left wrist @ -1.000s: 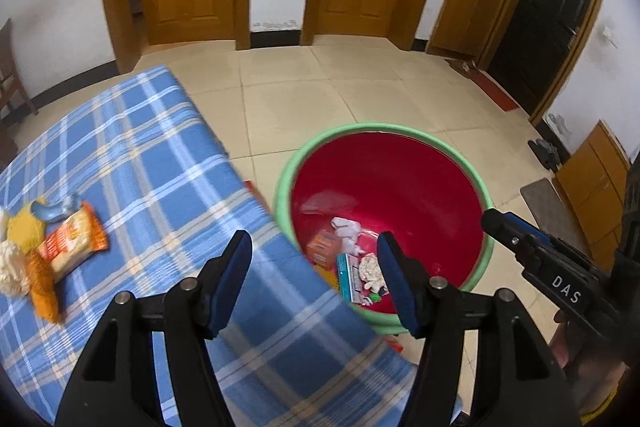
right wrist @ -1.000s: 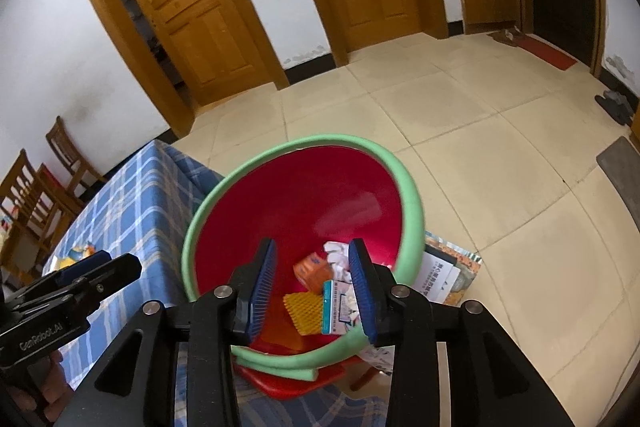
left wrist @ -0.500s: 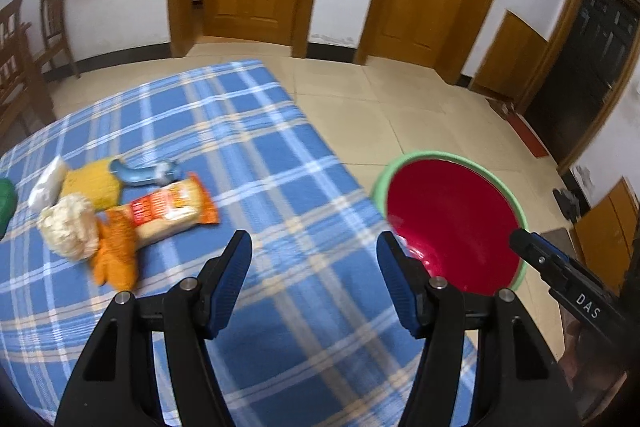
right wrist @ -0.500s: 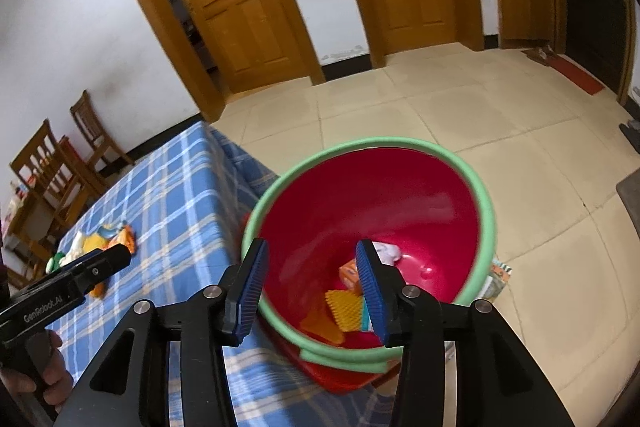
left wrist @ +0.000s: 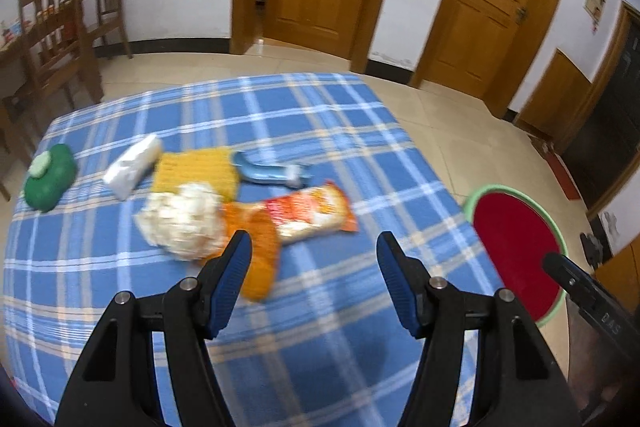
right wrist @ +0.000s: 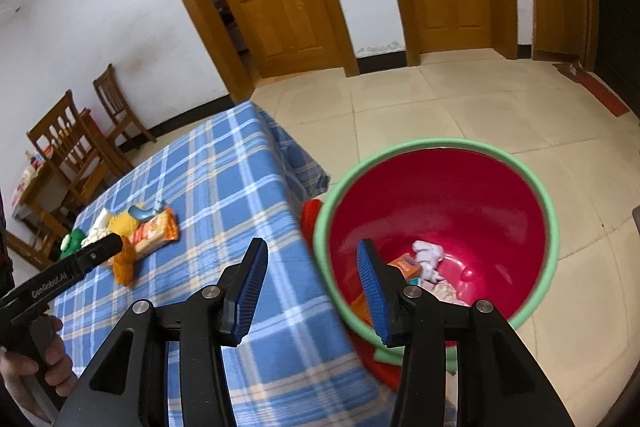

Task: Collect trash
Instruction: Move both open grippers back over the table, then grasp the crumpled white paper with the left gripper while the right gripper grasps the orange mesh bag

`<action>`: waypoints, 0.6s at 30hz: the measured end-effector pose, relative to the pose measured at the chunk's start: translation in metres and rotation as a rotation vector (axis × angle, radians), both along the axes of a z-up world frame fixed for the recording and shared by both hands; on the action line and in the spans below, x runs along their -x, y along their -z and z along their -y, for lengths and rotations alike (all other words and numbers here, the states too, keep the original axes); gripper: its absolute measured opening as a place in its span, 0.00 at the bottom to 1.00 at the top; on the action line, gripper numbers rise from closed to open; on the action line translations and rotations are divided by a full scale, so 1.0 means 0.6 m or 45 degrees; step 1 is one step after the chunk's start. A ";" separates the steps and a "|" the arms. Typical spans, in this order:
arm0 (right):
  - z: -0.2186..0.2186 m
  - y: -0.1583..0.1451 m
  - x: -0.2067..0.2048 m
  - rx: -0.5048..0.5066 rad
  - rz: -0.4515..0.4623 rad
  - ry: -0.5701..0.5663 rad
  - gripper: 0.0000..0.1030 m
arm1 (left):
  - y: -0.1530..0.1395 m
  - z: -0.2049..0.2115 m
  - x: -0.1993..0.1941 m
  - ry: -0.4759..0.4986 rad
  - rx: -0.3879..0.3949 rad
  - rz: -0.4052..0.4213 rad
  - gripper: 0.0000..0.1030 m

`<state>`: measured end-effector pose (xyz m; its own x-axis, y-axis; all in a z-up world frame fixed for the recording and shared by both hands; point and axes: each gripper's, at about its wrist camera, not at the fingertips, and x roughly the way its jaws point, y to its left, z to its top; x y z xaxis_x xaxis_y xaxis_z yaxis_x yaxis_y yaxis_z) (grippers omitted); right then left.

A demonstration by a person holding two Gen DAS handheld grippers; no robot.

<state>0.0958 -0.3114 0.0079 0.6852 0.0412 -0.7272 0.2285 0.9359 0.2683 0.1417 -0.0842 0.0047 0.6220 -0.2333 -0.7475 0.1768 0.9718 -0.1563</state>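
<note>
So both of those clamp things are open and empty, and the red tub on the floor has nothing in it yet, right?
Not quite: the red tub already holds trash, as the right wrist view shows. Both the left hand-held gripper and the right hand-held gripper are indeed open and empty.

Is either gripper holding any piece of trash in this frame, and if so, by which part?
Nothing is held. The left gripper is open above the blue plaid tablecloth; the right gripper is open beside the red green-rimmed bucket.
</note>
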 end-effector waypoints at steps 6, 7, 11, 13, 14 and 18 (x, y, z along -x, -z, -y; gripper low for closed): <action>-0.038 0.003 -0.019 0.010 -0.024 -0.046 0.46 | 0.006 -0.059 -0.013 -0.103 -0.006 0.009 0.63; -0.043 0.004 -0.022 0.011 -0.028 -0.054 0.46 | 0.008 -0.066 -0.017 -0.116 -0.003 0.007 0.63; -0.066 0.010 -0.037 0.021 -0.046 -0.085 0.46 | 0.020 -0.103 -0.027 -0.180 0.008 -0.010 0.63; -0.078 0.014 -0.044 0.021 -0.057 -0.103 0.46 | 0.027 -0.116 -0.031 -0.200 0.012 -0.020 0.63; -0.083 0.016 -0.046 0.022 -0.061 -0.109 0.47 | 0.032 -0.121 -0.034 -0.209 0.016 -0.027 0.63; -0.104 0.019 -0.057 0.026 -0.072 -0.137 0.47 | 0.050 -0.136 -0.046 -0.230 0.036 -0.057 0.63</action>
